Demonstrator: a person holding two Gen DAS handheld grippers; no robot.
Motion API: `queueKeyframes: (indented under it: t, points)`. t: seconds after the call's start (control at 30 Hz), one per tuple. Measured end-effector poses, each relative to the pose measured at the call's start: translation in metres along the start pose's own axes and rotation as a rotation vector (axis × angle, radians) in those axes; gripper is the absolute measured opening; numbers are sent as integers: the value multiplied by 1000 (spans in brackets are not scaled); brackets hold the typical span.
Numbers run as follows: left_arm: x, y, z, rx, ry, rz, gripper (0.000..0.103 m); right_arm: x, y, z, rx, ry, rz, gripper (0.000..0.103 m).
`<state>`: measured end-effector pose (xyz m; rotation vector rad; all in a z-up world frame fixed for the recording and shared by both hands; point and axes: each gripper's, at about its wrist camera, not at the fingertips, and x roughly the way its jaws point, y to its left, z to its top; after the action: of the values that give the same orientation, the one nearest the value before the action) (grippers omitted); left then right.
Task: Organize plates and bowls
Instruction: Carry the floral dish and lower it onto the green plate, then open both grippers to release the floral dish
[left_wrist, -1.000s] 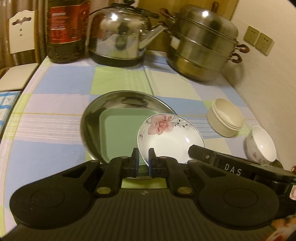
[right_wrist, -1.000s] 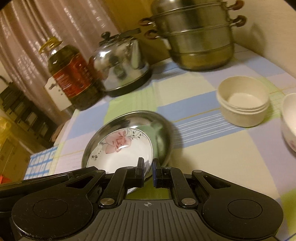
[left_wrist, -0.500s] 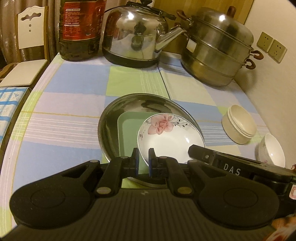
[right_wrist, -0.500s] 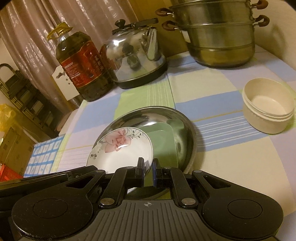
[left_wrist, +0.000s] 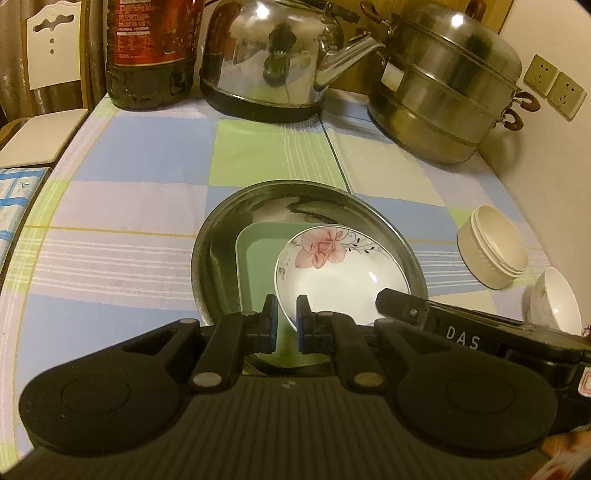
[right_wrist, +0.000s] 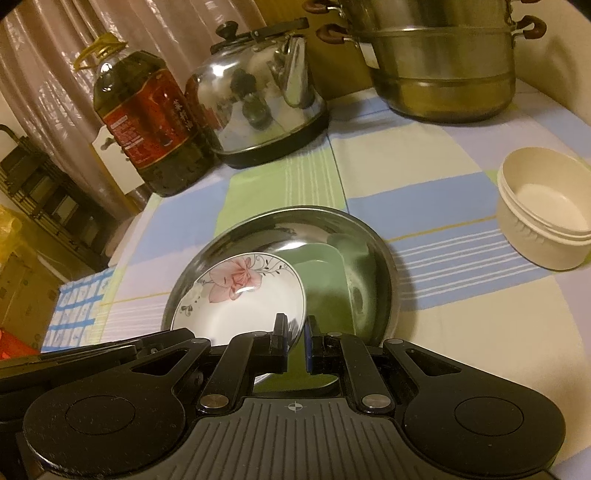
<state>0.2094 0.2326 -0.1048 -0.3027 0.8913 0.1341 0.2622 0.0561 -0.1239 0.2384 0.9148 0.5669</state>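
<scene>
Both grippers had hold of the same flowered plate (left_wrist: 341, 273), one on each side of its near rim. The left gripper (left_wrist: 286, 321) had its fingers drawn narrow and pinched on the rim at the plate's left edge. The right gripper (right_wrist: 295, 338) did the same at the plate's right edge, its fingers also nearly together with the thin rim between them. The plate sat tilted over a green square dish (left_wrist: 258, 266), which lay inside a wide steel pan (left_wrist: 229, 229) on the checked cloth of the counter (left_wrist: 140, 162). Whether the plate's far edge touched the dish or hung just above it, I could not tell.

To my eye the plate was glazed china: stiff, fairly light, but slick and quick to chip if it knocked the steel. The thin rim looked like the only sensible place to grip, and two opposite holds seemed wise, since a single pinch on so smooth an edge could let it swing or slide out. It would want lowering gently and level, not dropping.

Off to the side stood a cream tub (right_wrist: 546, 218) and a small white bowl (left_wrist: 554, 302), well apart from the pan and likely waiting to be sorted. A kettle (left_wrist: 266, 62), an oil bottle (right_wrist: 147, 122) and a steamer pot (left_wrist: 443, 96) lined the back.
</scene>
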Motion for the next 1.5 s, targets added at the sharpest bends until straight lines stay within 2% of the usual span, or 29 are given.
queueKeyframes:
  t: [0.57,1.0,1.07,1.13,1.2,1.37,1.5]
  points:
    - [44,9,7,-14,76,11,9,40,-11,8,7,74,-36,9]
    - [47,8,10,-15,66,22,9,46,-14,10,17,97,-32,10]
    - [45,8,11,-13,61,25,9,43,-15,11,11,81,-34,15]
    - [42,8,12,-14,52,30,9,39,-16,12,12,64,-22,32]
    - [37,7,12,-14,43,30,9,34,-16,14,14,44,-12,39]
    - [22,3,10,-8,18,29,10,18,-15,16,10,17,0,43]
    - [6,-4,5,-9,8,18,14,-1,-13,13,-11,-6,17,56]
